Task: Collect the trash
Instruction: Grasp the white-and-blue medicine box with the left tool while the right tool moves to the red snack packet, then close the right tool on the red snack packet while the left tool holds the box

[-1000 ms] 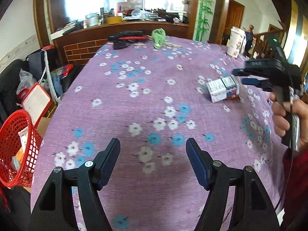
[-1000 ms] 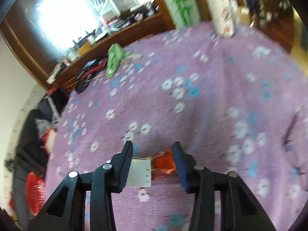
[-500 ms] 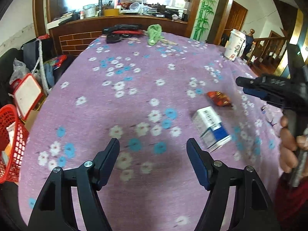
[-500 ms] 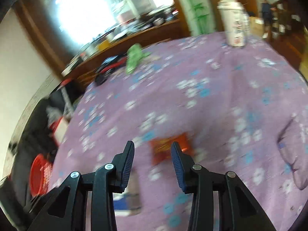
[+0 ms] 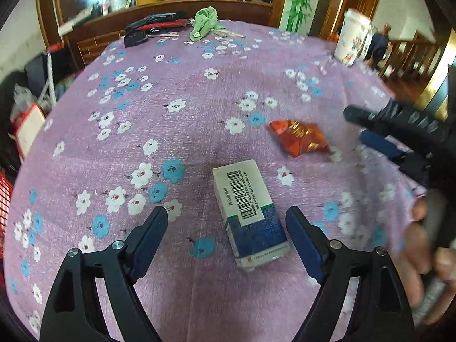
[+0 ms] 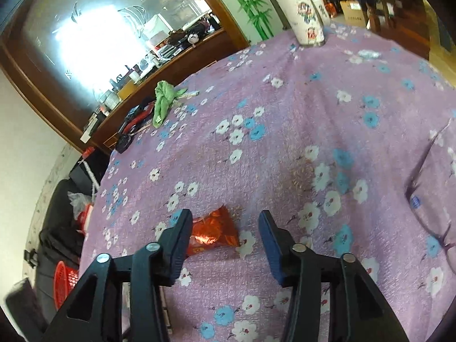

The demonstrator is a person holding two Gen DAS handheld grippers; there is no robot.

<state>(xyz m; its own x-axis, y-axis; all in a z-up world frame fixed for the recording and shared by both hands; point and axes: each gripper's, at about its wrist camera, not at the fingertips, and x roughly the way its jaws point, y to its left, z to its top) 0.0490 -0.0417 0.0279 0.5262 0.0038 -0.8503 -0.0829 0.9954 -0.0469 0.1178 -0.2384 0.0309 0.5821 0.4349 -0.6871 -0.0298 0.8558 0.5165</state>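
Observation:
A white and blue carton (image 5: 250, 213) with a barcode lies flat on the purple flowered tablecloth (image 5: 185, 91). My left gripper (image 5: 228, 228) is open, its jaws standing either side of the carton's near end. A red foil snack wrapper (image 5: 297, 138) lies to the carton's right; it also shows in the right wrist view (image 6: 213, 232). My right gripper (image 6: 225, 228) is open just above the wrapper, which lies close to its left finger. The right gripper also shows in the left wrist view (image 5: 379, 134), blurred.
A tall white printed cup (image 5: 353, 40) stands at the table's far right. A green cloth (image 5: 205, 21) and a black and red case (image 5: 156, 24) lie at the far edge. A red basket (image 6: 64, 280) sits on the floor to the left.
My left gripper has moved forward and right until the carton lies between its jaws. My right gripper has opened wider and dropped closer to the red wrapper.

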